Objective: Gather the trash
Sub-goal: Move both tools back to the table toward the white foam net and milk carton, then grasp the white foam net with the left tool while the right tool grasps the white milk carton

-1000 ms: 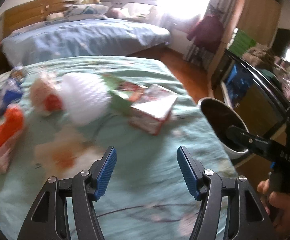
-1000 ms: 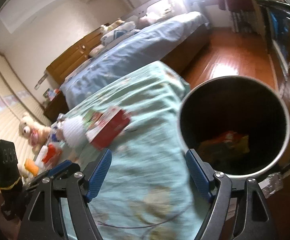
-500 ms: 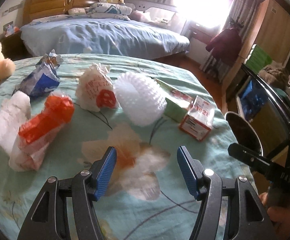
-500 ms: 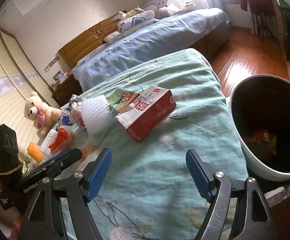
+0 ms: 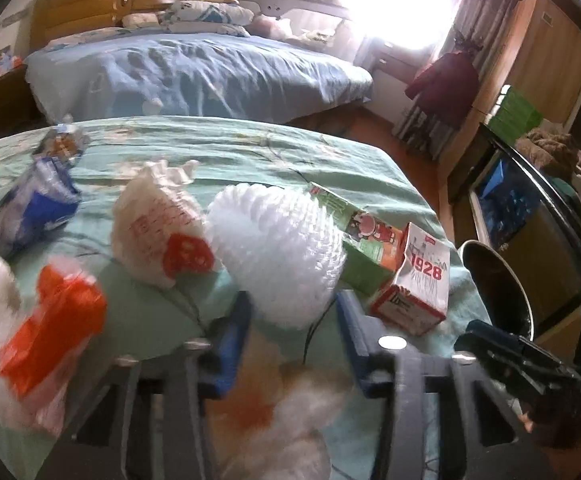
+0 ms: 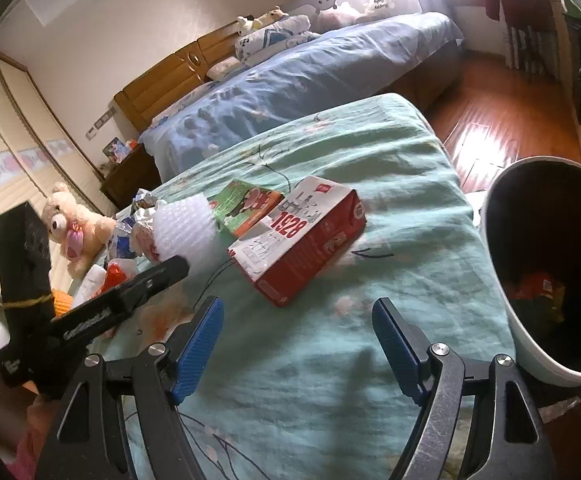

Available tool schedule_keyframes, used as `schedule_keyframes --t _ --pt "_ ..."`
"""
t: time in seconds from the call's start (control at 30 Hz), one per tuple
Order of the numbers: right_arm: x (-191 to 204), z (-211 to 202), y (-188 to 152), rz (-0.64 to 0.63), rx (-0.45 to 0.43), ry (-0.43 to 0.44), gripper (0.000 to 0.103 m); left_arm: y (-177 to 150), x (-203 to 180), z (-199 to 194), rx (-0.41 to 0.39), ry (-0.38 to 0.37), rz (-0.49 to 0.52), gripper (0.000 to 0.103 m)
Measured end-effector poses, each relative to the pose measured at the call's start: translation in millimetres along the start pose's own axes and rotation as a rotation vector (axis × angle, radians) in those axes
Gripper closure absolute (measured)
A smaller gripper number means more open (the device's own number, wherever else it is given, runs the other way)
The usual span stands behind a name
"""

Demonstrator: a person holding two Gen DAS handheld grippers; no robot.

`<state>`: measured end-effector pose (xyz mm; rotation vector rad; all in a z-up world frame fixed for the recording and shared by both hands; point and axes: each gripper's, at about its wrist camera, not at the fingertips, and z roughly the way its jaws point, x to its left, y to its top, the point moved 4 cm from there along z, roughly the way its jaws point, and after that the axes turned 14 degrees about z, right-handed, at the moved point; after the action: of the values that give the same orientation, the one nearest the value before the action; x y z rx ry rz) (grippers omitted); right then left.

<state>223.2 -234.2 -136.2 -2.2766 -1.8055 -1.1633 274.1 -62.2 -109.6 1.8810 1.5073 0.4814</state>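
Trash lies on a green floral bedspread. In the left wrist view my left gripper is open, its blurred blue pads either side of the near end of a white foam fruit net. Beside the net are a white bag with red print, a green box, a red-and-white "1928" carton, a blue wrapper and an orange-and-white bag. My right gripper is open and empty, short of the carton. The bin stands at right and holds wrappers.
A teddy bear sits at the bed's left edge. A second bed with blue bedding lies behind. Wooden floor, a cabinet and a coat rack are to the right. The left gripper's body crosses the right wrist view.
My left gripper has moved forward until its pads flank the foam net. The right wrist view has shifted a little closer to the carton, with the bin still at right.
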Motion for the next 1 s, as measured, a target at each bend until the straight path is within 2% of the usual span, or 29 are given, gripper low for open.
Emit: schedule_keyframes --t 0.1,0.27,0.47,0.53,0.6,0.67,0.83,0.93,0.97,1.0 --pt "8 7 0 -0.017 0.004 -0.006 0.025 1 3 2 -0.005 -0.009 0.014 0.092" --pt "26 25 2 -0.047 -0.003 -0.031 0.025 -12 13 -12 -0.026 -0.011 -0.009 0.093" --pt "37 51 9 -0.075 -0.045 -0.179 0.025 -25 21 -25 -0.039 -0.022 -0.037 0.093" --pt "36 49 11 -0.072 -0.062 -0.191 0.028 -27 20 -25 -0.037 -0.027 -0.033 0.093" --pt "30 43 12 -0.072 -0.071 -0.197 0.045 -27 17 -24 -0.035 -0.037 -0.028 0.093" --pt "25 37 13 -0.075 -0.070 -0.185 0.053 -28 13 -25 -0.035 -0.046 -0.024 0.093" --pt "7 10 5 -0.116 -0.054 -0.180 0.054 -29 3 -25 -0.031 -0.073 -0.008 0.093" --pt "-6 -2 1 -0.077 -0.020 -0.150 0.052 -29 -2 -24 -0.031 -0.084 -0.004 0.093" --pt "-8 -4 2 -0.059 -0.019 -0.141 0.049 -29 -3 -23 -0.031 -0.085 -0.003 0.093" --pt "-8 -5 3 -0.047 -0.024 -0.137 0.040 -29 -4 -22 -0.029 -0.087 0.000 0.093"
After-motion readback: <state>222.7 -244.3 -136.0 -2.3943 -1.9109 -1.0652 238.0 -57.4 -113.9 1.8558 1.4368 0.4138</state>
